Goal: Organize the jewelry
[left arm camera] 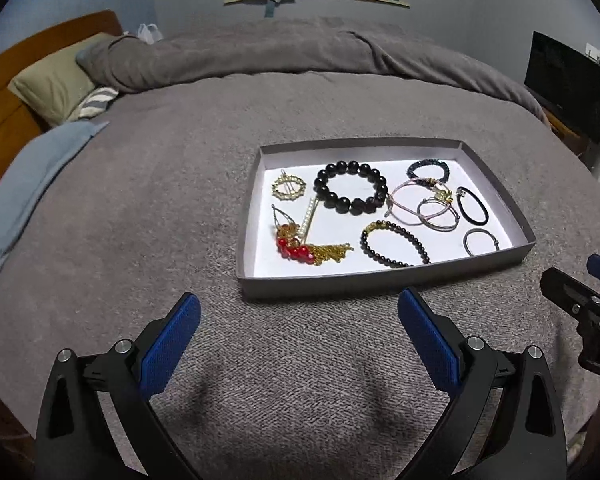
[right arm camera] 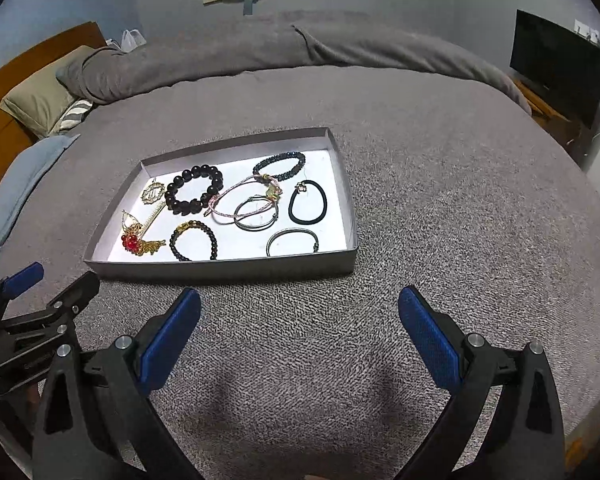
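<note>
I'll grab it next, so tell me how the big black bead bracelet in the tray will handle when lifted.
The big black bead bracelet will probably sag out of its ring shape, since it looks like separate beads on a string. The large glossy beads may slip between the pads and feel fairly heavy for its size. Pushed across the tray, it would likely slide or roll a little.

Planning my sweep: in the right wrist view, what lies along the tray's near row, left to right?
Red-and-gold tassel hairpin → small dark bead bracelet → thin silver bangle, all inside the grey tray.
</note>
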